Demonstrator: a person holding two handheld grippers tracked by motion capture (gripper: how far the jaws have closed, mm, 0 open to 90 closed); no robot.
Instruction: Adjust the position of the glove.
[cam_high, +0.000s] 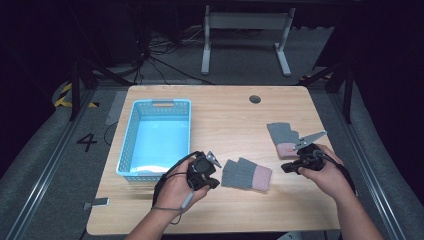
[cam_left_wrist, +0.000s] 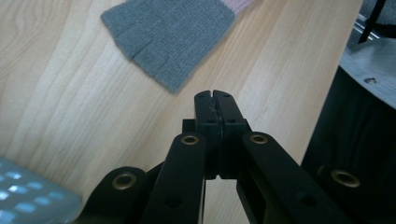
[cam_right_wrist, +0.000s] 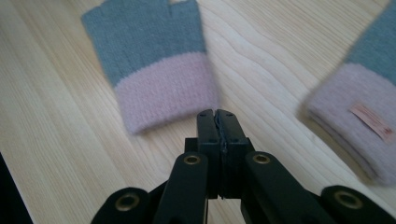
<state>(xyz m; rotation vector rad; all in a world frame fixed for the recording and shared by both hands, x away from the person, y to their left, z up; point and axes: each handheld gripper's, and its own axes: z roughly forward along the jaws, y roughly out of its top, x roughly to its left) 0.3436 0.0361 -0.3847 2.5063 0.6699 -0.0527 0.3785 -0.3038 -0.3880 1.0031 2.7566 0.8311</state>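
Note:
Two grey fingerless gloves with pink cuffs lie on the wooden table. The near glove lies between my two grippers. Its grey finger end faces my left gripper, which is shut and empty just short of it. Its pink cuff faces my right gripper, also shut and empty, a little short of the cuff. The far glove lies just beyond the right hand; its cuff carries a small label.
A light-blue perforated basket stands on the table's left half, just left of my left hand. A round cable hole sits near the far edge. The table's near edge runs close to the left gripper.

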